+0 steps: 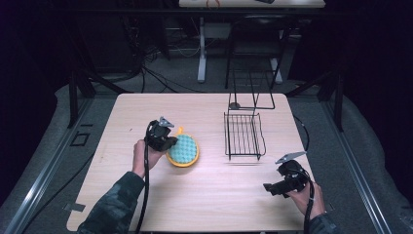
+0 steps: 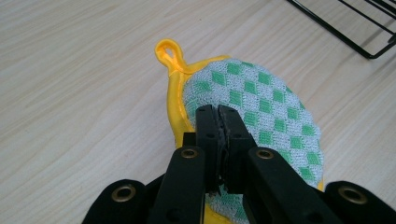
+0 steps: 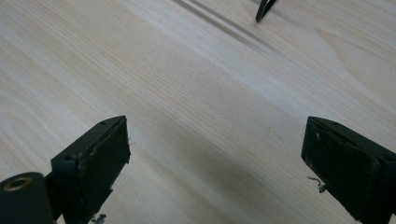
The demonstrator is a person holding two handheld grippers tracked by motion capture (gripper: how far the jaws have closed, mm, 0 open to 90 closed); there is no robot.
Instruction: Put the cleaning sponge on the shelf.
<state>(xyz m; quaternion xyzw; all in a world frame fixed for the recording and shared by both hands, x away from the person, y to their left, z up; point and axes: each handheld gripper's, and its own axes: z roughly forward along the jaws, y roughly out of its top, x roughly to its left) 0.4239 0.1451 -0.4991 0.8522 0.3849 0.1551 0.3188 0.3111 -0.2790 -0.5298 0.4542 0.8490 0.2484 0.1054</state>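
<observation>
Yellow-rimmed green-checked pad (image 2: pixel 254 105) flat on table (image 1: pixel 146 109), left of wire rack (image 1: pixel 243 135); left gripper (image 2: pixel 218 114) jaws together over pad; right gripper (image 1: pixel 272 188) jaws apart, rack's near right.

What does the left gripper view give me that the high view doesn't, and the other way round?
Left gripper view alone: the left gripper with its jaws closed together over the pot holder, plus the checked green weave and the yellow hanging loop in detail. High view alone: the right gripper held low over the table's near right corner, the whole wire rack, and both forearms. Both share the pot holder, the wooden table and part of the rack.
</observation>
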